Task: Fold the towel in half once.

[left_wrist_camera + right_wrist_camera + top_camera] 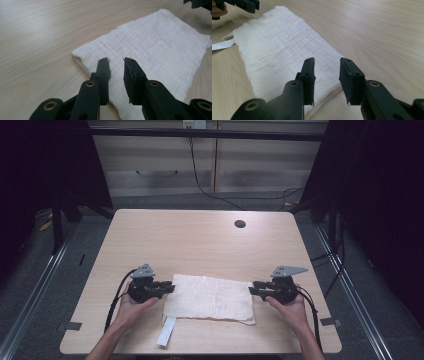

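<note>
- Two bare forearms come up from the bottom edge of the high view, each hand wrapped round a black two-jaw gripper.
- Just above the lower edge, left of centre, a narrow white tape strip [166,332] lies on the light wood-grain table [200,240], running out from the lower left corner of the cloth.
- Lower centre of the high view holds the folded white gauze-like cloth [209,298], lying flat on the table as a rough rectangle between the two grippers.
- At the cloth's left edge sits the left gripper [169,287], its tips at or just over the hem; whether they touch it is hard to tell from above.
- Seen along the left gripper [116,65], the jaws stand slightly spread with nothing between the pads, the cloth [155,57] spreading beyond them to the upper right.
- At the cloth's right edge sits the right gripper [254,288], pointing left at it.
- Seen along the right gripper [327,65], the jaws are parted and pinch nothing, over the cloth's [279,47] near end.
- Farther up the table, right of centre, is a small dark round hole [240,224].
</note>
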Motion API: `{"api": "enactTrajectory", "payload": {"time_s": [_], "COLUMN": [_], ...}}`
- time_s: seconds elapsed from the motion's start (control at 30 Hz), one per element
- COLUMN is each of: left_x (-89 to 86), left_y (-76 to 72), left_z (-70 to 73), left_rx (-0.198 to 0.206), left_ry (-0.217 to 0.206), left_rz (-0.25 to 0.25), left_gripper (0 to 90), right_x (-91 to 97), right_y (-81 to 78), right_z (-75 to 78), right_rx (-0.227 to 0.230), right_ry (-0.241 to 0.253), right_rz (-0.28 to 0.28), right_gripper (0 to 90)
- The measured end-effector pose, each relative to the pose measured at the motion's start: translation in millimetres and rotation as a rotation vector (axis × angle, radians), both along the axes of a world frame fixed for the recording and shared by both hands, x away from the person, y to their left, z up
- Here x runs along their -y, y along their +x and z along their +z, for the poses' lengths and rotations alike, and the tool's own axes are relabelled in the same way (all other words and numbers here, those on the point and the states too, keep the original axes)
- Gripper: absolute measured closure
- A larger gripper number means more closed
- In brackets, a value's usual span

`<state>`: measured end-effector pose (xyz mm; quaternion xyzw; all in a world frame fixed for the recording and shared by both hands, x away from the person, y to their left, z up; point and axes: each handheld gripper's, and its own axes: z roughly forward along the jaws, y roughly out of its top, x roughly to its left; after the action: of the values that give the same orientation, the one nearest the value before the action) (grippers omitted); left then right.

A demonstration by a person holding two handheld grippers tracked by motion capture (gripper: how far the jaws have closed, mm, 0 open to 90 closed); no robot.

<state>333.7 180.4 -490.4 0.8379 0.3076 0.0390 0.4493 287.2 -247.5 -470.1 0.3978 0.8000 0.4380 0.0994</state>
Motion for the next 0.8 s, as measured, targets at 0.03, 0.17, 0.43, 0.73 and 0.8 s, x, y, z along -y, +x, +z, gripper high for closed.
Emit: {"api": "enactTrajectory", "payload": {"time_s": [0.03,0.17,0.43,0.73,0.8], "left_x": [3.6,10.6,5.9,-0.1,-0.9], "left_y": [0.2,-3.5,-8.0,-13.8,-14.0], "left_z": [-1.9,-10.6,-13.8,-14.8,-15.0], "left_rx": [0.006,0.003,-0.002,-0.005,-0.01], "left_ry": [0.01,0.059,0.087,0.072,0.067], "left_rz": [-0.002,-0.034,-0.038,-0.02,-0.018], "left_gripper": [74.2,74.3,74.3,74.1,74.1], "right_x": [-0.5,0.0,-7.1,-15.8,-16.7], "right_y": [5.4,27.2,50.8,56.0,56.8], "right_z": [-0.4,-5.2,-11.0,-26.1,-27.7], "right_rx": [-0.006,-0.022,-0.055,-0.111,-0.111], "right_ry": [0.002,0.0,0.006,-0.026,-0.03], "right_rz": [-0.007,-0.03,-0.042,-0.037,-0.032], "right_gripper": [63.3,62.7,63.4,63.8,64.3]}}
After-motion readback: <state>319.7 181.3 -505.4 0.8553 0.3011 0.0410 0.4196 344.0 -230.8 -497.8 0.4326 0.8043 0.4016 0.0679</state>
